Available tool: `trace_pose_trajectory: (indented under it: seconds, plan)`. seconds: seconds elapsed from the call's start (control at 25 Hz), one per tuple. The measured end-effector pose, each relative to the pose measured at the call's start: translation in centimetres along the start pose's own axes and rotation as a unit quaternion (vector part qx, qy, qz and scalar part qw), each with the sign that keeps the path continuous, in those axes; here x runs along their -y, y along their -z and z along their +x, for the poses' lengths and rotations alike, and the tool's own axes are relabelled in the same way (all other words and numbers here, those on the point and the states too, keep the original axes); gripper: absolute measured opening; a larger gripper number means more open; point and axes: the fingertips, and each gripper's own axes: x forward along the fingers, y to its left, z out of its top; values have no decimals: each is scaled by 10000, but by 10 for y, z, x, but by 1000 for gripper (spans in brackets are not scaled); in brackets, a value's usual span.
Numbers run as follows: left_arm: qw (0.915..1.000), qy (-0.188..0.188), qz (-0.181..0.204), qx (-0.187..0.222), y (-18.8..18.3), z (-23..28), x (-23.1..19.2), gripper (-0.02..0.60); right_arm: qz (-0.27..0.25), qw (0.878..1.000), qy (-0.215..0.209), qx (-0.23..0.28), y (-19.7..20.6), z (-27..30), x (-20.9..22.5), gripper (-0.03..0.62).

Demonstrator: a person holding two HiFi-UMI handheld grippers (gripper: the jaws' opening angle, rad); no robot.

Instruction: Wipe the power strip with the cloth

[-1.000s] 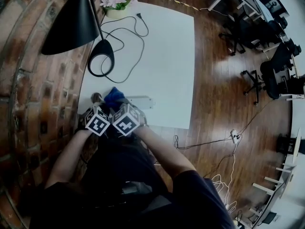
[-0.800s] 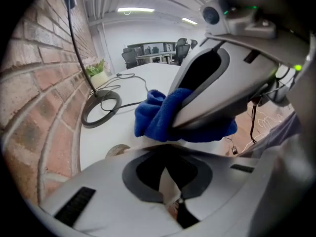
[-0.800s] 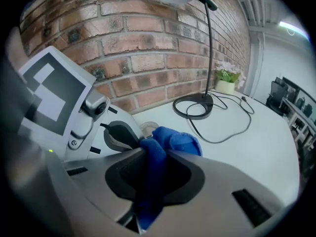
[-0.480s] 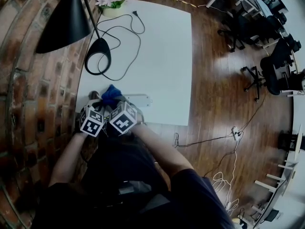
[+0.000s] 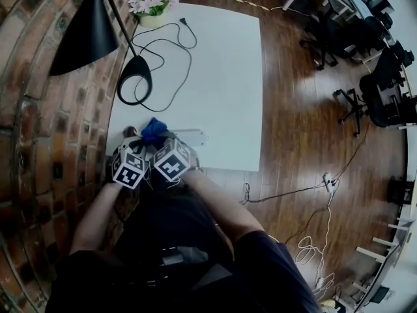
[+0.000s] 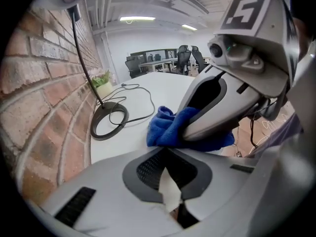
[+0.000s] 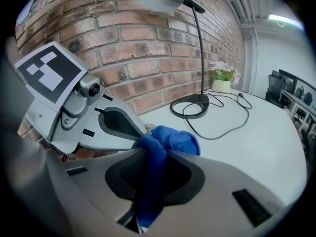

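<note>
A white power strip (image 5: 191, 137) lies near the front edge of the white table (image 5: 221, 70). At its left end sits a bunched blue cloth (image 5: 154, 130). My right gripper (image 5: 160, 140) is shut on the cloth (image 7: 168, 139), which runs down between its jaws (image 7: 152, 154). My left gripper (image 5: 133, 137) is just left of the cloth, shut, with nothing in it (image 6: 165, 151). In the left gripper view the right gripper (image 6: 197, 127) grips the cloth (image 6: 163, 127) just ahead. The power strip is hidden in both gripper views.
A black lamp stands at the table's left side, its round base (image 5: 135, 87) ringed by a black cord (image 5: 171, 57). A flower pot (image 5: 149, 5) sits at the far left corner. A brick wall (image 5: 45, 129) runs along the left. Cables lie on the wooden floor (image 5: 306, 149).
The left gripper has tilted a little beside the cloth. The right gripper and the cloth stay where they were.
</note>
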Motion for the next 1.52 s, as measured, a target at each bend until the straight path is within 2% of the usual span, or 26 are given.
trace_pose_trajectory:
  seconds: [0.24, 0.4, 0.8, 1.04, 1.24, 1.52]
  plan:
    - [9996, 13, 278, -26, -9, -2, 13, 2, -230, 9997, 91, -47, 7, -6, 8, 67]
    - [9995, 93, 289, -2, -17, 0, 21, 2, -162, 9997, 123, -110, 14, -11, 17, 67]
    - [9978, 166, 631, -70, -29, 13, 43, 2, -81, 9993, 127, -336, 29, -26, 35, 67]
    - [9990, 246, 290, -221, -31, 14, 41, 8, 86, 9995, 175, -258, 42, -44, 56, 67]
    - [9987, 157, 399, -293, -30, 15, 42, 9, 166, 9992, 275, -239, 54, -54, 69, 67]
    - [9994, 40, 132, -303, -30, 15, 41, 9, 88, 9987, 400, -296, 67, -71, 84, 67]
